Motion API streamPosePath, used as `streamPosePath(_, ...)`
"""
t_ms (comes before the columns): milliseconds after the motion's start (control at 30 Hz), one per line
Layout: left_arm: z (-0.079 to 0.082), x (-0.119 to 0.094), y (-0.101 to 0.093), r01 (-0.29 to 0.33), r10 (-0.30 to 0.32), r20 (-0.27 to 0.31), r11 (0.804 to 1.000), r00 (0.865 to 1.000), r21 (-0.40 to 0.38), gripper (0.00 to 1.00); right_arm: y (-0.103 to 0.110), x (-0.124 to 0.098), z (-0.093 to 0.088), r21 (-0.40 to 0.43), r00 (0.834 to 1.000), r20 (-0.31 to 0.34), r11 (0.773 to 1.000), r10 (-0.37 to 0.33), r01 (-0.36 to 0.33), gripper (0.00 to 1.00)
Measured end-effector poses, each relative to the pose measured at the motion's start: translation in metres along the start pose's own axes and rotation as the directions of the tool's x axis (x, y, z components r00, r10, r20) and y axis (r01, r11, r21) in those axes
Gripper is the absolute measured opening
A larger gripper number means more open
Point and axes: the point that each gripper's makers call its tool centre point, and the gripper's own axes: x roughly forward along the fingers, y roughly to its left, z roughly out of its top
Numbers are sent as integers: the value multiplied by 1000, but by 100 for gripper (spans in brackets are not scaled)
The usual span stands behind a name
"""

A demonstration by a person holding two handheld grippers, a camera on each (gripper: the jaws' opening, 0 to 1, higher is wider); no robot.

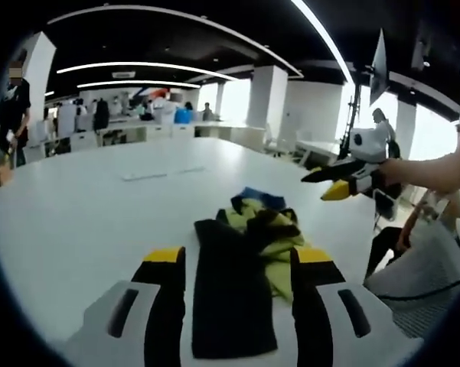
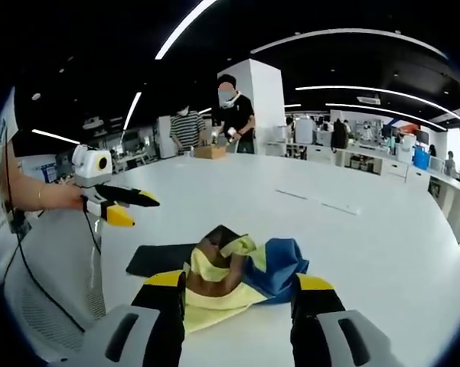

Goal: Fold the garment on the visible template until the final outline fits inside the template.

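Nearest the lens, left gripper [image 1: 239, 256] with jaws apart, clamped on nothing, straddling a flat black portion [image 1: 231, 298] of the garment [image 1: 264, 222] without a confirmed touch. Right gripper [image 2: 239, 281] likewise parted and holding nothing, poised over the near edge of the heap. Garment found crumpled on the white table [image 1: 76, 222], yellow, brown, blue and black folds bunched together, near the person's side. Judged step: taking hold and spreading out before any fold. Recommended: pinch a single layer at an outer edge or corner, not the bunched middle; take two separate corners, one per gripper; lift low and draw apart until flat; keep all cloth on the table and within sight. Risk judged: gathering several layers at once and dragging the heap rather than opening it. Thin line marks [image 2: 321, 204] noted on the table beyond the garment, well apart from it; cannot tell whether part of the template. Differences between views: left gripper view giving the black strip running lengthwise away from the lens, with the coloured bunch at its far end and to one side, blue barely peeping out at the back; right gripper view giving the blue panel broadly, the brown fold on top, and the black portion lying flat off to the side toward the other gripper, raised clear of the table.
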Motion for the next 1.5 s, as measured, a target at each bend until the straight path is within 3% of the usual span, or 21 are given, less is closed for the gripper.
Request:
streamPosePath(300, 4, 27, -2, 31, -31, -17, 999, 999, -18, 45, -5, 15, -5, -35, 999, -35, 999, 26, -27, 40)
streamPosePath(600, 3, 52, 8, 4, -7, -37, 998, 999, -68, 34, -11, 30, -3, -40, 999, -35, 999, 31, -32, 30)
streamPosePath(733, 3, 60, 11, -18, 16, -46, 999, 999, -50, 23, -14, 35, -7, -53, 998, -52, 998, 29, -32, 24)
streamPosePath(867, 1, 70, 10, -9, 6, -60, 999, 998, -50, 23, -14, 40, -11, -61, 997, -66, 997, 39, -43, 20)
streamPosePath(1100, -9, 83, 6, 10, -13, -104, 999, 995, -34, 23, -15, 48, -20, -79, 994, -99, 996, 39, -47, 16)
streamPosePath(1500, -40, 105, -1, 25, -42, -227, 997, 973, -76, 21, -16, 55, -36, -129, 987, -161, 991, 25, -46, 13)
